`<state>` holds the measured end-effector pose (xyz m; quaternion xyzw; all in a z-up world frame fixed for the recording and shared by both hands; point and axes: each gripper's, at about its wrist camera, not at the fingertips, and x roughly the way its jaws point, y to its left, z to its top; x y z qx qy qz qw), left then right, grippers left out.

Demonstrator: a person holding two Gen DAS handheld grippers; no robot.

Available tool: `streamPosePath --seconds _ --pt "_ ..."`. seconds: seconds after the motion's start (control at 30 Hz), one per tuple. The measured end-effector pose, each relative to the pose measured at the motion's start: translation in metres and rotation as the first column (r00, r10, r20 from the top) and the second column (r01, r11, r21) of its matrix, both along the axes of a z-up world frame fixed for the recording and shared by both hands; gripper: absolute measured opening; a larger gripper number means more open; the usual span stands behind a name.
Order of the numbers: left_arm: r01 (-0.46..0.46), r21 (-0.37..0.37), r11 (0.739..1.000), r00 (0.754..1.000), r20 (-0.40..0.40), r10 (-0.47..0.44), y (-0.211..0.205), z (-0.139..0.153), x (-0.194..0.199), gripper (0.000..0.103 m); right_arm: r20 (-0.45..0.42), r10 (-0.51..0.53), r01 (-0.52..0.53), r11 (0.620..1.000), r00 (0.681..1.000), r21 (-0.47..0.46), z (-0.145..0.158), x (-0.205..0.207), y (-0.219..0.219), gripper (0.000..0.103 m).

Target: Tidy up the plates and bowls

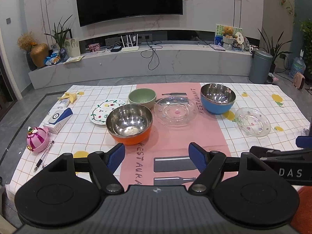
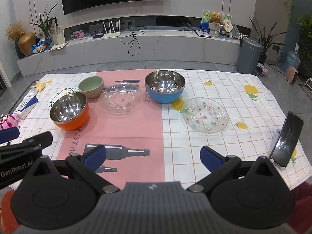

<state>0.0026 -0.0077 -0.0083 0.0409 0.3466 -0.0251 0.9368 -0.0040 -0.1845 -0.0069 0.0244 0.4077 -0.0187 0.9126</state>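
On the table cloth stand an orange steel-lined bowl point(image 1: 129, 123) point(image 2: 69, 111), a green bowl point(image 1: 142, 98) point(image 2: 90, 87), a blue steel-lined bowl point(image 1: 217, 98) point(image 2: 165, 89), a painted white plate point(image 1: 103, 110) point(image 2: 60, 94) partly behind the orange bowl, a clear glass plate point(image 1: 175, 111) point(image 2: 120, 99) in the middle and a second glass plate point(image 1: 252, 121) point(image 2: 205, 115) at the right. My left gripper point(image 1: 157, 154) is open and empty, near the table's front edge before the orange bowl. My right gripper point(image 2: 153, 157) is open and empty, in front of the right glass plate.
A pink round toy point(image 1: 37, 139), a pen point(image 1: 43, 157), a white and blue box point(image 1: 58, 120) and a banana peel point(image 1: 70, 96) lie at the left. A phone on a stand point(image 2: 286, 139) stands at the right edge. Beyond the table are a TV bench and a grey bin point(image 2: 249, 56).
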Motion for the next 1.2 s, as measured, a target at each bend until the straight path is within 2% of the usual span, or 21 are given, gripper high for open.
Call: streamPosePath --seconds 0.27,0.53,1.03,1.2 --pt "-0.03 -0.031 0.999 0.999 -0.027 0.029 0.007 0.0 -0.005 0.087 0.003 0.018 -0.018 1.0 1.0 -0.016 0.003 -0.006 0.008 0.1" --pt "-0.052 -0.028 0.998 0.998 -0.043 0.051 0.009 -0.003 -0.002 0.087 0.0 0.041 -0.041 0.999 0.999 -0.025 0.004 -0.002 0.015 0.1" --pt "-0.042 -0.023 0.999 0.993 -0.112 0.039 0.002 -0.015 0.021 0.087 -0.065 0.002 -0.001 1.0 0.998 0.01 -0.007 0.021 0.008 0.1" --pt "-0.041 -0.017 0.999 0.994 -0.098 0.039 0.0 -0.014 0.022 0.087 -0.074 -0.009 0.009 1.0 0.997 0.004 -0.008 0.026 0.007 0.1"
